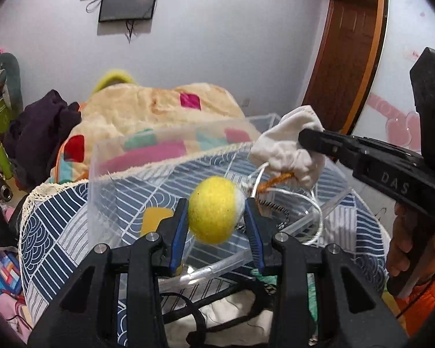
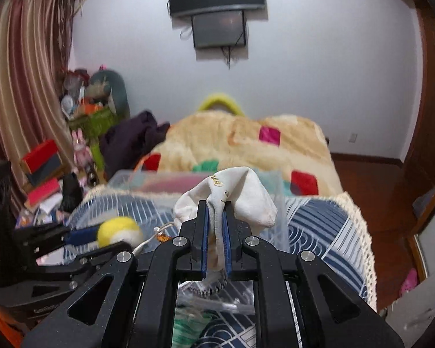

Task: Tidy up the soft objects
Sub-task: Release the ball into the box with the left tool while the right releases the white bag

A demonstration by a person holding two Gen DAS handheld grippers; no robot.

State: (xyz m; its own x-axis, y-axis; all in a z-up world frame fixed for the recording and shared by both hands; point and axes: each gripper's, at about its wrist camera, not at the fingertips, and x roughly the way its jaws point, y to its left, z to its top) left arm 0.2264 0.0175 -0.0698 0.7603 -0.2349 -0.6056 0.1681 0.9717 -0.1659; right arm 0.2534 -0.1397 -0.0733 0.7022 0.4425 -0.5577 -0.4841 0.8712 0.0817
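My left gripper [image 1: 216, 211] is shut on a yellow and white felt ball [image 1: 213, 209] and holds it over a clear plastic bin [image 1: 107, 179] on the blue patterned cover. The ball also shows in the right wrist view [image 2: 117, 231]. My right gripper [image 2: 216, 220] is shut on a white cloth pouch [image 2: 246, 195] above the same bin; it shows in the left wrist view [image 1: 287, 145], with white cord [image 1: 316, 217] and an orange tassel [image 1: 275, 182] hanging into the bin.
The bin sits on a blue and white patterned cover [image 1: 58, 232] with a lace edge. Behind it is a cream blanket with coloured squares [image 2: 246, 142] and dark purple clothing [image 1: 40, 133]. Toys and boxes clutter the left [image 2: 81, 121]. A wooden door [image 1: 348, 43] is at right.
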